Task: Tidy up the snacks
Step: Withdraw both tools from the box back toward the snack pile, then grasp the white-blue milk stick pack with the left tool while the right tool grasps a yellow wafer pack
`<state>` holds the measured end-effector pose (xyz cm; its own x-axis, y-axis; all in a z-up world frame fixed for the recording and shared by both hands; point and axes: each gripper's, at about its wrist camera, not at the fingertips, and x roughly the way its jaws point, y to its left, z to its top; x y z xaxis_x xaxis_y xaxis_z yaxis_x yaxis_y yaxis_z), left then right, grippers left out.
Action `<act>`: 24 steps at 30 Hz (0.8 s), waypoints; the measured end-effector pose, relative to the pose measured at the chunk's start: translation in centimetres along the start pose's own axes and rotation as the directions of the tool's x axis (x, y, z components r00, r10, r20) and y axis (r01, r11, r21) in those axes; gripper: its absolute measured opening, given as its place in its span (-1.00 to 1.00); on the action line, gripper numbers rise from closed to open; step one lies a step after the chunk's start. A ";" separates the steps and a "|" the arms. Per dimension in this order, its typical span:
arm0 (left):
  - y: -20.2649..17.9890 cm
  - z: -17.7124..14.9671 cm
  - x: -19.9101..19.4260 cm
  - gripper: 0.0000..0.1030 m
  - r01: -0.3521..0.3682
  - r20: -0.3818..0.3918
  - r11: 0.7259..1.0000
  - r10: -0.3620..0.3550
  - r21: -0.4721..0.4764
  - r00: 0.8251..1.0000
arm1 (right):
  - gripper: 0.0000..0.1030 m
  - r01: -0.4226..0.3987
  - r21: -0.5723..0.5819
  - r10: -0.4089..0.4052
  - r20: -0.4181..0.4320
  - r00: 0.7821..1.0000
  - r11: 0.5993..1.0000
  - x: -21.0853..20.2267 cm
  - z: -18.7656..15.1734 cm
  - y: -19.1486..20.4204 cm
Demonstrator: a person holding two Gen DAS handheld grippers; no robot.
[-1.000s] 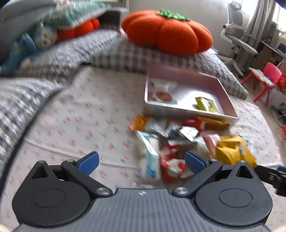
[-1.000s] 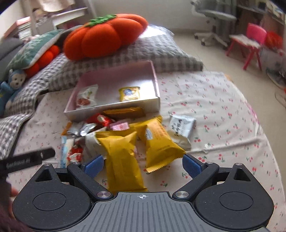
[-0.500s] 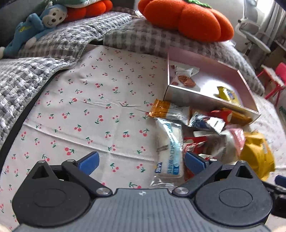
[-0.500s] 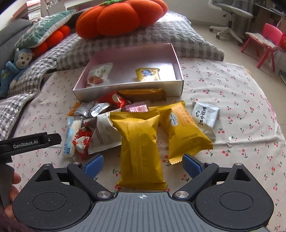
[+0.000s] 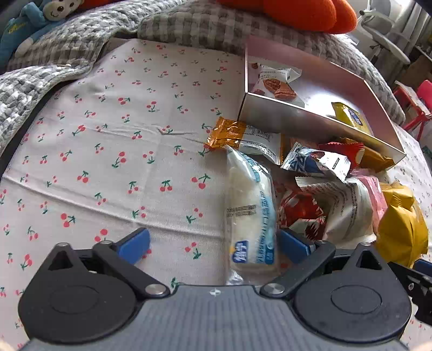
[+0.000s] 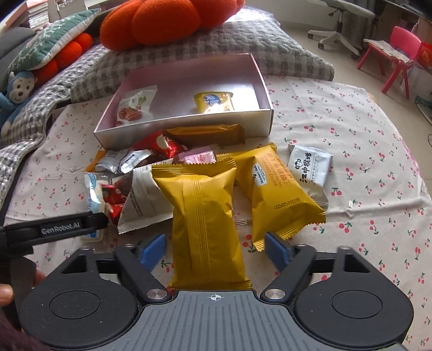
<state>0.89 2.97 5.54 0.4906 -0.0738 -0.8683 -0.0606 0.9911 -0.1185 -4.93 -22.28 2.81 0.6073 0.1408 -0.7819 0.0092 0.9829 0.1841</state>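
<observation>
Daylight is coming in from behind the pink box (image 6: 186, 81), w/ its floor glaring pale. Fisheye distortion is bending the bedsheet (image 5: 108, 162) around it; corners are darkening. Shadows are staying soft; focus is holding sharp.

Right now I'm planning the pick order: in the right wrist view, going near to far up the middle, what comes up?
Right gripper → plain yellow packet → small pink packet → brown bar → pink box → orange pumpkin cushion.
</observation>
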 end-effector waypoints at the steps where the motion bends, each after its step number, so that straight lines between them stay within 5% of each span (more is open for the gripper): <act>1: -0.1 0.0 0.0 0.95 -0.007 0.007 1.000 0.007 0.006 1.000 | 0.38 -0.005 0.005 0.005 -0.003 1.000 1.000 0.2 0.1 -0.1; 4: -0.2 0.1 -0.2 0.73 -0.002 0.025 1.000 0.001 0.022 1.000 | 0.23 -0.024 0.014 0.024 -0.009 1.000 1.000 0.5 0.2 -0.2; 6: -0.2 0.1 -0.5 0.26 0.002 0.040 0.999 -0.003 0.035 0.999 | -0.06 -0.033 0.015 0.033 -0.015 0.999 0.999 0.6 0.2 -0.2; 9: -0.5 0.1 -0.8 -0.26 -0.023 0.050 0.997 0.019 0.071 0.999 | -0.17 -0.044 0.023 0.044 -0.021 0.999 0.999 0.6 0.1 -0.3; 24: 1.6 0.1 -3.2 -0.65 0.094 0.069 0.995 -0.093 -0.016 0.993 | -0.24 -0.091 0.081 0.091 0.006 0.996 0.993 -1.4 -0.4 -1.8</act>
<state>-0.68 4.77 8.20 0.5530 -0.1580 -0.8180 -0.0275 0.9779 -0.2075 -6.14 -24.22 3.32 0.6106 0.2290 -0.7581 0.0178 0.9531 0.3022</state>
